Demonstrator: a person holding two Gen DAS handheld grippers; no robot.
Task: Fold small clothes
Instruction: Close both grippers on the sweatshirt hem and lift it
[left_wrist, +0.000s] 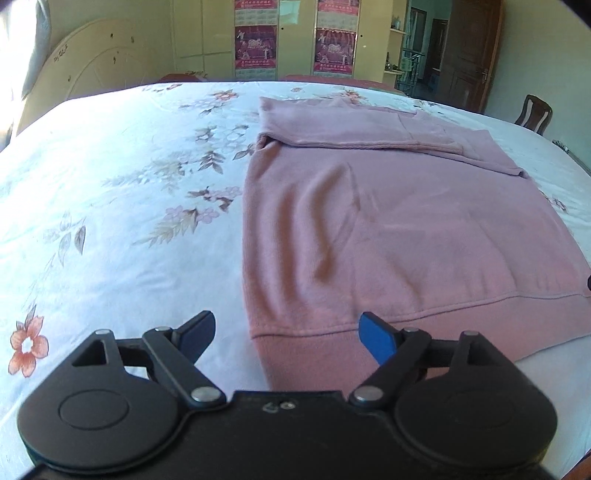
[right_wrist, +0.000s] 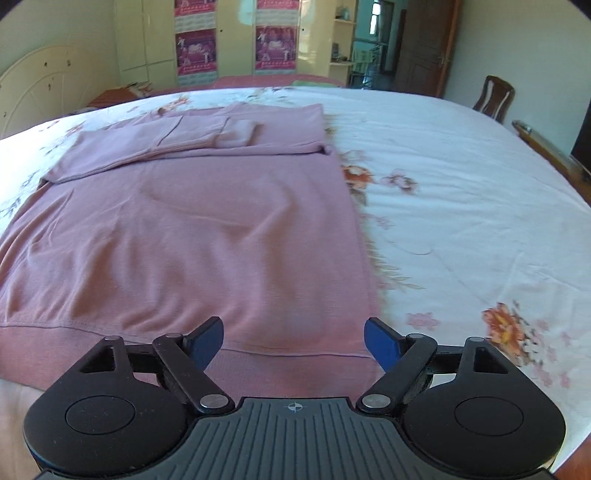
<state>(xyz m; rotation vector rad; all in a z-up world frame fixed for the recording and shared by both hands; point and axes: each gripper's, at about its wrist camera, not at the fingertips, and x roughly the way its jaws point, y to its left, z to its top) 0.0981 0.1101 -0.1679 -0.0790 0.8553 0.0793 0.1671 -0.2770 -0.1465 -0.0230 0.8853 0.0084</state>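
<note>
Bed (left_wrist: 110, 184): floral sheet, carries everything. Pink sweatshirt (left_wrist: 388, 229): flat mid-bed, sleeves folded across its far end, hem band at my near edge. Left gripper (left_wrist: 286, 332): jaws spread, empty, over the hem's left corner. Right gripper (right_wrist: 293, 338): jaws spread, empty, over the right corner. Step, I judge: bottom fold; next I pinch both corners and carry them toward the sleeves.
</note>
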